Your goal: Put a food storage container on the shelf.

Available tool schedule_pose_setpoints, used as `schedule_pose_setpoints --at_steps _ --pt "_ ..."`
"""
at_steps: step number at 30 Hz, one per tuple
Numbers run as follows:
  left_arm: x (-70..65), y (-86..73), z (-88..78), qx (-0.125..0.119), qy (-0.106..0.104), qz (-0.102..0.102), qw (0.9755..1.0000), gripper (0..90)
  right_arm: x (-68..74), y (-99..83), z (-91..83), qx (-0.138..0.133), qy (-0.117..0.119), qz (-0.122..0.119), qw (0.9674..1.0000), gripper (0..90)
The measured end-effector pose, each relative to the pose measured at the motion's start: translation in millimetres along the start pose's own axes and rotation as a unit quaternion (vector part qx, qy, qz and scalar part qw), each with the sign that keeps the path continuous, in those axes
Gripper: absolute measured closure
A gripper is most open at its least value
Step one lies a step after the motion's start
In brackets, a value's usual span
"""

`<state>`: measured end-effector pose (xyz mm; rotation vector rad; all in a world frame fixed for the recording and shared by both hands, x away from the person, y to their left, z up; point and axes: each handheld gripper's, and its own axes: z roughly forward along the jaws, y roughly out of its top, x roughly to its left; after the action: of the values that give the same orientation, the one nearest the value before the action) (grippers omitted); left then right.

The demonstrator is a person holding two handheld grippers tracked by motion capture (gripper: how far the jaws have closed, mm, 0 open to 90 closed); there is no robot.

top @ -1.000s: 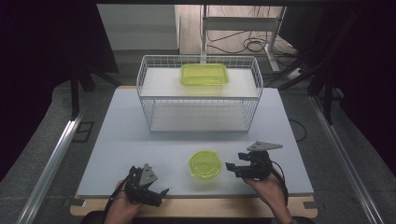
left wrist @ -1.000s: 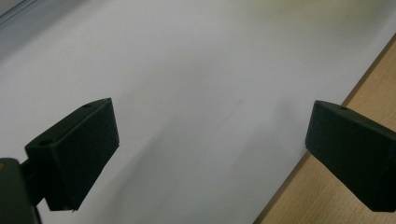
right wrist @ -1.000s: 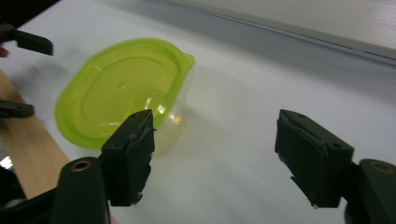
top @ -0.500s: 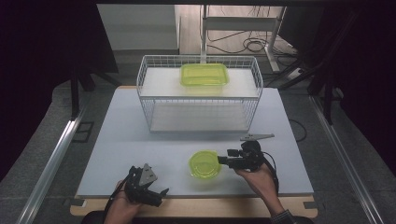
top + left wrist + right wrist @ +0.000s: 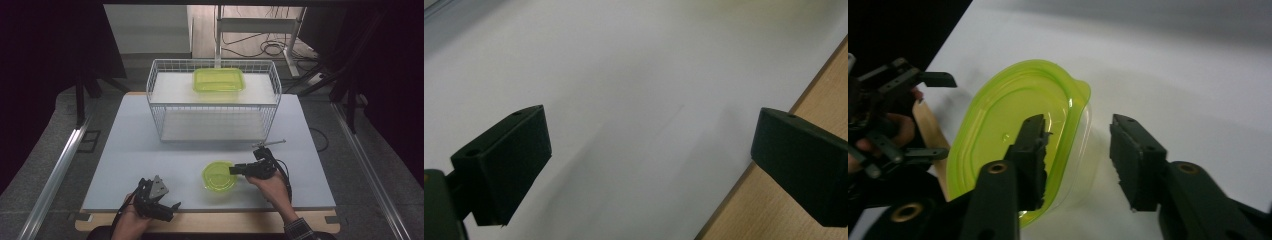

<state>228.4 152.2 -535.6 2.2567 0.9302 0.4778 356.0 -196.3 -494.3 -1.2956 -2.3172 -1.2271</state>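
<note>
Right gripper view shows the right gripper spread open astride the rim of the yellow-green container, its long axis running away toward the table's near edge; the left gripper gapes, unclenched.

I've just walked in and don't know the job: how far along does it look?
Maybe partly done: one green rectangular container sits on top of the wire rack. In hand: the right gripper, open, straddles the rim of the round green bowl on the table. Left: closing and lifting. The left gripper is idle, open.
</note>
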Motion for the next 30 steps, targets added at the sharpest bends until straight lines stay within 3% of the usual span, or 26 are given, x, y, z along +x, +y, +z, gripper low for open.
schedule_pose_setpoints --at_steps 7,11,14,30 --pt "-0.3 0.0 0.0 0.0 0.0 0.0 1.0 2.6 -7.3 1.6 1.3 0.01 0.048 0.043 0.9979 79.1" --pt "0.0 0.0 -0.3 0.0 0.001 0.0 1.0 2.6 -7.2 2.3 1.6 0.015 0.066 0.056 0.9961 80.6" --pt "0.0 -0.1 -0.4 -0.001 0.001 0.0 1.0 2.6 -6.3 2.4 0.0 0.013 0.066 0.06 0.9959 80.8" --pt "0.5 0.0 -1.2 -0.003 0.002 -0.001 1.0 2.6 -3.3 16.4 -25.4 -0.048 0.089 0.077 0.9919 80.8"
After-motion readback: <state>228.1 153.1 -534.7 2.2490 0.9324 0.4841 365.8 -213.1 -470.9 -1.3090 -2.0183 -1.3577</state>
